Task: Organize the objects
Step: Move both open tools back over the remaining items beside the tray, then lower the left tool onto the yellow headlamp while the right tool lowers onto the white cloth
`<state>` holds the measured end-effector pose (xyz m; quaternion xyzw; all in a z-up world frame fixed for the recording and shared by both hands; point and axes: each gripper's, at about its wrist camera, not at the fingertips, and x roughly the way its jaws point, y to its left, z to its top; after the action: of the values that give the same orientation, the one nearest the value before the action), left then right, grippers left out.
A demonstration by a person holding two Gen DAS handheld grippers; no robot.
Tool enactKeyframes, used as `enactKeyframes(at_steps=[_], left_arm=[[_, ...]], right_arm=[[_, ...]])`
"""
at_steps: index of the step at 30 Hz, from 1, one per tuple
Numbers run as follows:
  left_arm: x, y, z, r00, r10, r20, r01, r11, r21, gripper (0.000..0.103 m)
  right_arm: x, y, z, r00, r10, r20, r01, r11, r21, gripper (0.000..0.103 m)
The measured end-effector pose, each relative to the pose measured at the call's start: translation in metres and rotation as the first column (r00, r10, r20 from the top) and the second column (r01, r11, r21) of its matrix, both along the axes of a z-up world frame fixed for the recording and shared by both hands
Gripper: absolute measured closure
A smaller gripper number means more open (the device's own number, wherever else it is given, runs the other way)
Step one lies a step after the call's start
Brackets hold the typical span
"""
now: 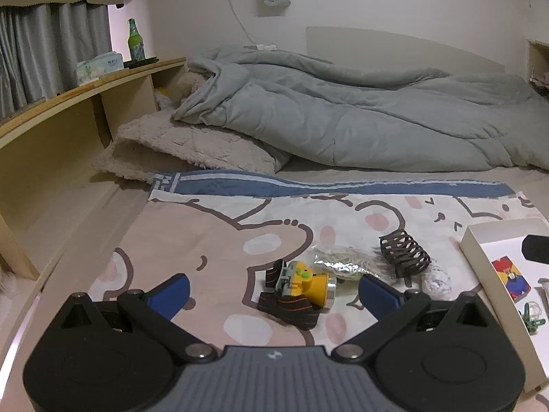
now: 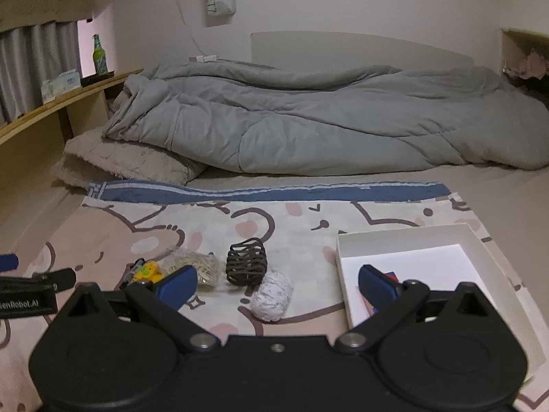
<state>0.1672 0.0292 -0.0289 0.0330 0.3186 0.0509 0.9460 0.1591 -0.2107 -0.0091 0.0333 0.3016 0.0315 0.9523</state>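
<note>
The yellow lamp [image 1: 310, 283] lay right between the wide-apart fingers of the left tool [image 1: 274, 286], nearer than the right tool [image 2: 276, 286], also apart.

A home bedroom: rumpled grey duvet [image 2: 308, 120] on a bed, curtains [image 1: 37, 58].

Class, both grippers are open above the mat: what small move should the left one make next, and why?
Probably ease the left gripper forward and down over the yellow headlamp. Its jaws stand open and empty, the headlamp lies loose on the mat between them, and the white box to the right has room.
</note>
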Motion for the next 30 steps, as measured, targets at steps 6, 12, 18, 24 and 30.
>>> enactKeyframes(at_steps=[6,12,18,24,30], left_arm=[[0.026,-0.001,-0.019,1.0,-0.004,0.005,0.005,0.999,-0.032,0.0],[0.063,-0.002,-0.045,1.0,0.015,-0.008,-0.016,0.995,-0.095,0.0],[0.095,-0.001,-0.069,1.0,0.0,-0.023,-0.002,0.996,-0.09,0.0],[0.12,0.002,-0.093,0.997,-0.06,-0.042,0.059,0.998,-0.03,0.0],[0.134,0.0,-0.114,0.988,-0.13,-0.083,0.135,0.99,0.049,0.0]], right_arm=[[0.021,0.002,-0.018,1.0,0.017,-0.014,-0.016,1.0,0.023,0.005],[0.057,0.011,-0.041,0.998,0.04,-0.053,-0.038,0.998,0.051,0.012],[0.094,0.017,-0.068,0.991,0.051,-0.123,-0.045,0.998,0.053,0.02],[0.121,0.015,-0.091,0.976,0.055,-0.21,-0.046,0.998,0.048,0.026],[0.141,0.006,-0.111,0.957,0.068,-0.282,-0.046,0.995,0.086,0.036]])
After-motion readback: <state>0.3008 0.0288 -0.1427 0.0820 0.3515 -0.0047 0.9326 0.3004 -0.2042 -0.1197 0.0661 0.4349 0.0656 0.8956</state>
